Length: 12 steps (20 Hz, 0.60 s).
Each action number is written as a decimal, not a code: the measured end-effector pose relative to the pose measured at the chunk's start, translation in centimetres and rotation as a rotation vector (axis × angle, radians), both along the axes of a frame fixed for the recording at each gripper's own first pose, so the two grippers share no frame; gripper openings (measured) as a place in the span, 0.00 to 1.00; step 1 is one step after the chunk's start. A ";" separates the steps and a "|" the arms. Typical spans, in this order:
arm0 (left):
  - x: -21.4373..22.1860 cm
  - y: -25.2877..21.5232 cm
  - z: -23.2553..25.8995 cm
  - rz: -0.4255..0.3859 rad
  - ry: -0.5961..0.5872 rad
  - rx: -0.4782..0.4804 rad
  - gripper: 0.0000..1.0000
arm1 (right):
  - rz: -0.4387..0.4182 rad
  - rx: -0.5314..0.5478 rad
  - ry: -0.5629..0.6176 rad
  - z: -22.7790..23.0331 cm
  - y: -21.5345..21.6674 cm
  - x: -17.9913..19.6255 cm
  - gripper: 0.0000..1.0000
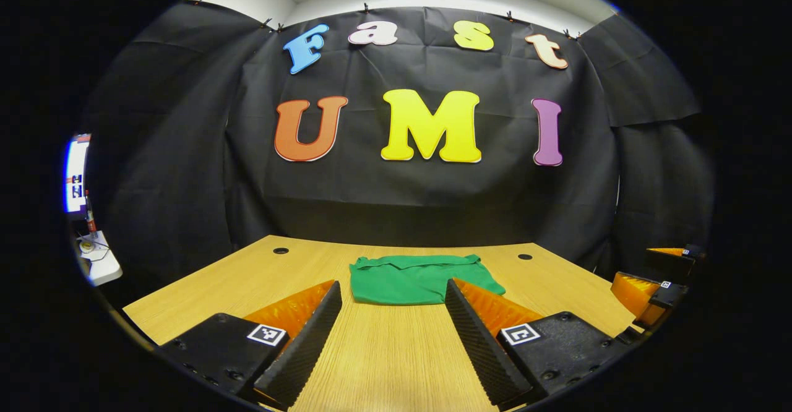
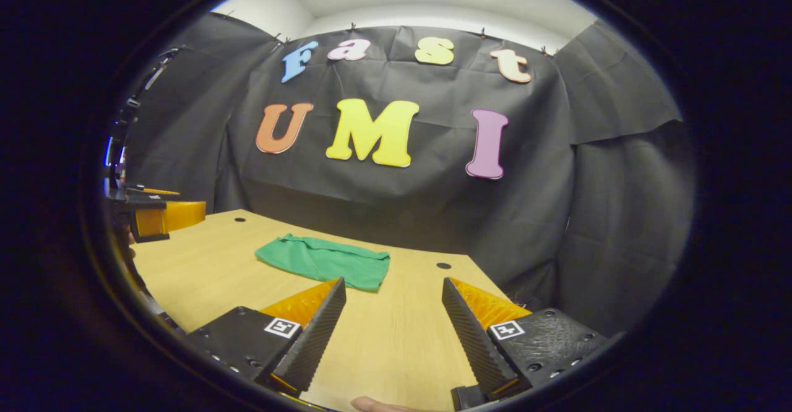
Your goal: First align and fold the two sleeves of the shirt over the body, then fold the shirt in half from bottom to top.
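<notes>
A green shirt (image 1: 421,279) lies folded into a compact rectangle on the wooden table (image 1: 383,362), toward its far edge. My left gripper (image 1: 393,291) hovers open in front of it, just short of the shirt's near edge, with nothing between its fingers. In the right gripper view the same shirt (image 2: 325,261) lies ahead and to the left. My right gripper (image 2: 393,288) is open too, over bare table to the right of the shirt. The right gripper (image 1: 649,282) also appears at the right edge of the left gripper view, and the left gripper (image 2: 154,214) at the left edge of the right gripper view.
Two small round holes (image 1: 280,250) (image 1: 525,256) sit in the tabletop near its far edge. Black cloth hangs close behind the table and along its right side. A white stand with small items (image 1: 96,257) is off to the left. A fingertip (image 2: 371,404) shows at the bottom.
</notes>
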State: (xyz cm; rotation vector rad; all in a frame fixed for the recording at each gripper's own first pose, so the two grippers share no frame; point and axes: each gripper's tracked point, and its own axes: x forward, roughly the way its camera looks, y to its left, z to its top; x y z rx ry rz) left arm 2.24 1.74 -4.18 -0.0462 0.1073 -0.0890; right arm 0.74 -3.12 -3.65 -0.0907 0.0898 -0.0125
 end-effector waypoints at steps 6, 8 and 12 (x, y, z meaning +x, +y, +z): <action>0.3 -0.4 -0.5 -0.004 0.015 -0.010 1.00 | -0.024 0.016 0.013 -0.3 -0.9 0.3 0.97; 0.2 -0.5 -0.4 -0.009 0.010 -0.004 1.00 | -0.024 0.017 0.016 -0.4 -0.9 0.4 0.95; 0.2 -0.7 -0.5 -0.013 0.008 -0.001 1.00 | -0.033 0.017 0.023 -0.6 -1.2 0.6 0.95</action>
